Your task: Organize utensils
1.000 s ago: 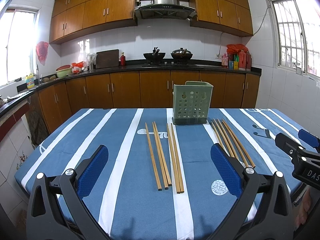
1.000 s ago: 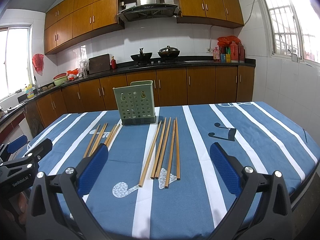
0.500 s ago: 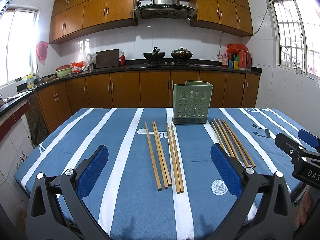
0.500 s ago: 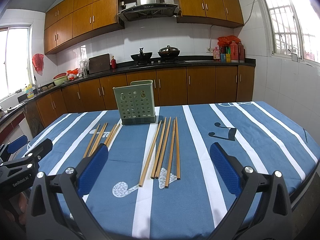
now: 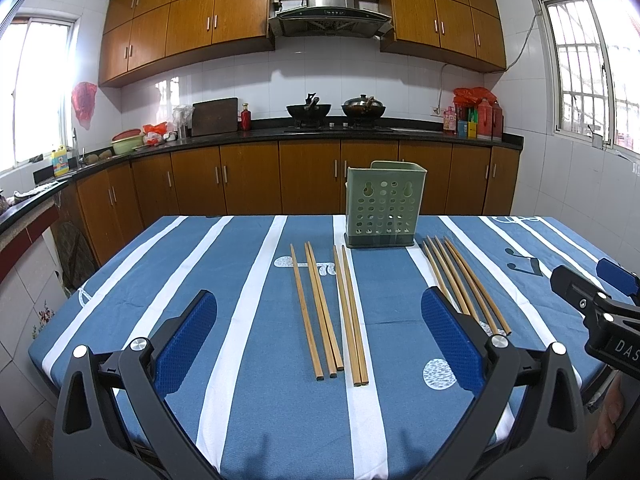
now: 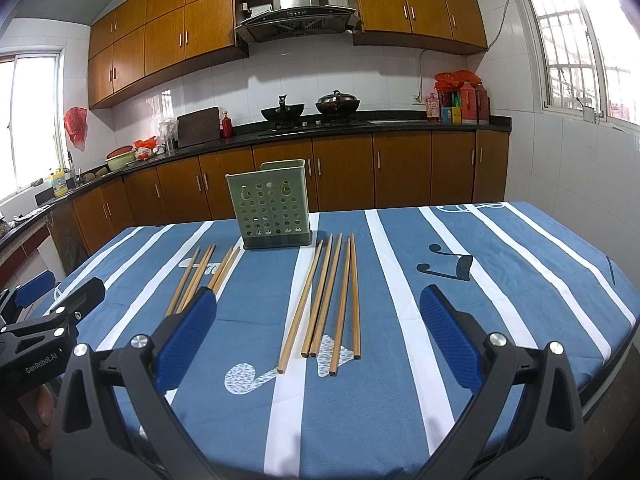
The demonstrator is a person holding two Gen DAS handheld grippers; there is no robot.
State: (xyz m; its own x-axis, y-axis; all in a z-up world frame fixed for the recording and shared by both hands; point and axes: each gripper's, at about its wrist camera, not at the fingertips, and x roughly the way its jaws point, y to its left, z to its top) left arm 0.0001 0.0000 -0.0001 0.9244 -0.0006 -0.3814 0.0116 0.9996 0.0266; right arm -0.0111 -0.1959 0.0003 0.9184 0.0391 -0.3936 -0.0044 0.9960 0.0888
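A kitchen table covered by a blue cloth with white stripes (image 5: 248, 320) holds two groups of wooden chopsticks and a pale green perforated utensil holder (image 5: 382, 210) standing upright near the far edge. The left group of chopsticks (image 5: 328, 312), five sticks lying roughly parallel, sits directly ahead of the left gripper (image 5: 318, 336), whose blue-padded fingers are spread wide and hold nothing. The right group of chopsticks (image 6: 326, 300), also five sticks, lies ahead of the right gripper (image 6: 318, 334), likewise spread wide and empty. Both groups lie on the cloth just in front of the holder, one to each side of it, and none of the sticks is inside it. Compared with the views from a second and half a second ago, nothing has shifted: the grippers hover in the same spots above the near edge of the table, and every stick lies where it was. This reads as a pause at the very start of the task, with all the sorting undone. The likely first move is to lower one gripper over its nearest group and close on the sticks.
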